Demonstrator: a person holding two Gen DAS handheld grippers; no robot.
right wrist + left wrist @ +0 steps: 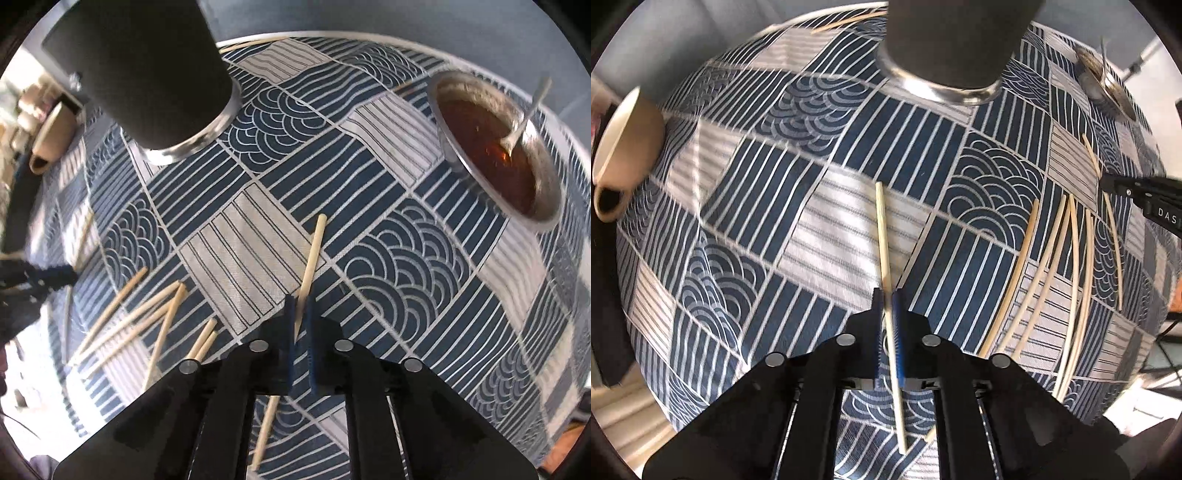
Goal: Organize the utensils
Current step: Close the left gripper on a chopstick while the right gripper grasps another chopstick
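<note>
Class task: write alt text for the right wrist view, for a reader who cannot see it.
The right gripper is shut on one chopstick above a blue patterned tablecloth. More loose chopsticks lie at left, a dark cylindrical holder stands top left, and a metal bowl of reddish-brown liquid with a spoon sits top right.

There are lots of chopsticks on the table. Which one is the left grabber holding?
The left gripper pinches the lone chopstick lying apart on the pale striped patch; the other chopsticks lie bunched together off to the side, untouched.
</note>
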